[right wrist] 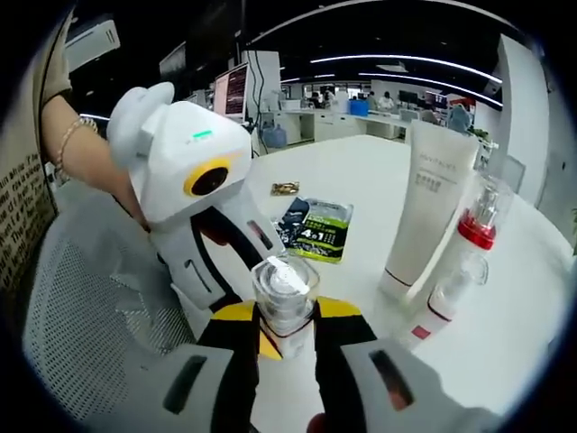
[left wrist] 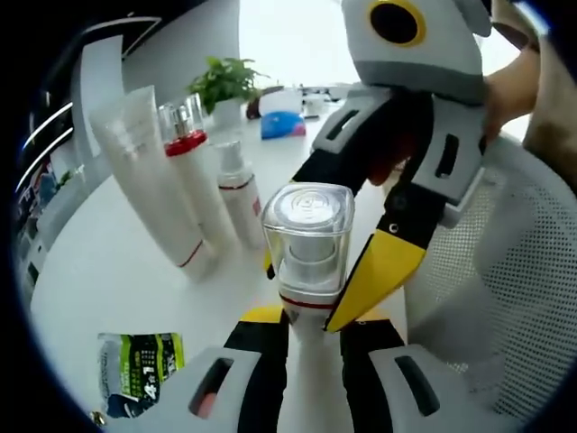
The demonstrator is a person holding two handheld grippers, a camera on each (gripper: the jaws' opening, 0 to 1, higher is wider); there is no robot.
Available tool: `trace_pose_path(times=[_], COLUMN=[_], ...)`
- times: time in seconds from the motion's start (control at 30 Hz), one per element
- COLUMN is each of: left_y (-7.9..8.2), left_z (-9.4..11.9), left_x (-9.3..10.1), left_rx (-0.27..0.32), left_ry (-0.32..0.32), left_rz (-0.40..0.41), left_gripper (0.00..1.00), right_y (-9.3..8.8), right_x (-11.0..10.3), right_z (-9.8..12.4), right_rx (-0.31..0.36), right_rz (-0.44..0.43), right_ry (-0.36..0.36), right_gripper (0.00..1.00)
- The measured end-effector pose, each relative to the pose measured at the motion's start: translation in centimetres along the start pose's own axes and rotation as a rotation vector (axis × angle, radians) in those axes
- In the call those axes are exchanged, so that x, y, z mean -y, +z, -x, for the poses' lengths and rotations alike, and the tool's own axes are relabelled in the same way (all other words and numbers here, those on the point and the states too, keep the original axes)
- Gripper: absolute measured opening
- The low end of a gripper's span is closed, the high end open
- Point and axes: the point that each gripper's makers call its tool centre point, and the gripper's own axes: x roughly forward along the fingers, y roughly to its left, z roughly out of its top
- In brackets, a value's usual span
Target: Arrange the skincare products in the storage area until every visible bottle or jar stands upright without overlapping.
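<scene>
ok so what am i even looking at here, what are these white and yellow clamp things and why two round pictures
No robot here: a person holds one grasping tool in each hand, and each tool carries a fisheye camera looking along its own jaws. In the left gripper view, the left tool rises from the bottom and the right tool reaches in from above; the right gripper view shows the reverse. Both clamp the same clear-capped bottle. On the white table stand a white tube, a red-collared pump bottle and a smaller spray bottle; a green sachet lies flat.
</scene>
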Motion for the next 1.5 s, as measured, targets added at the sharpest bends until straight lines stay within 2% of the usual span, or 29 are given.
trace_pose_path(times=[0.37, 0.43, 0.67, 1.07, 1.5], left_y=[0.3, 0.4, 0.7, 2.1, 3.3], left_z=[-0.4, -0.5, -1.0, -2.6, -4.2], left_x=[-0.3, -0.4, -0.8, -3.4, -6.0], left_rx=[0.015, 0.020, 0.030, 0.057, 0.064], left_ry=[0.012, 0.013, 0.013, 0.025, 0.020], left_rz=[-0.005, -0.003, -0.005, 0.024, 0.029], left_gripper=[0.18, 0.18, 0.18, 0.18, 0.17], right_y=[0.1, 0.5, 0.0, -1.8, -2.0], right_x=[0.6, 0.9, 2.3, 3.7, 5.5], right_z=[0.2, 0.5, 1.8, 4.3, 5.8], right_rx=[0.004, 0.035, 0.041, 0.015, 0.056], right_rz=[-0.005, -0.038, -0.084, -0.178, -0.241], right_ry=[-0.006, -0.013, -0.046, -0.122, -0.201], right_gripper=[0.24, 0.27, 0.38, 0.56, 0.68])
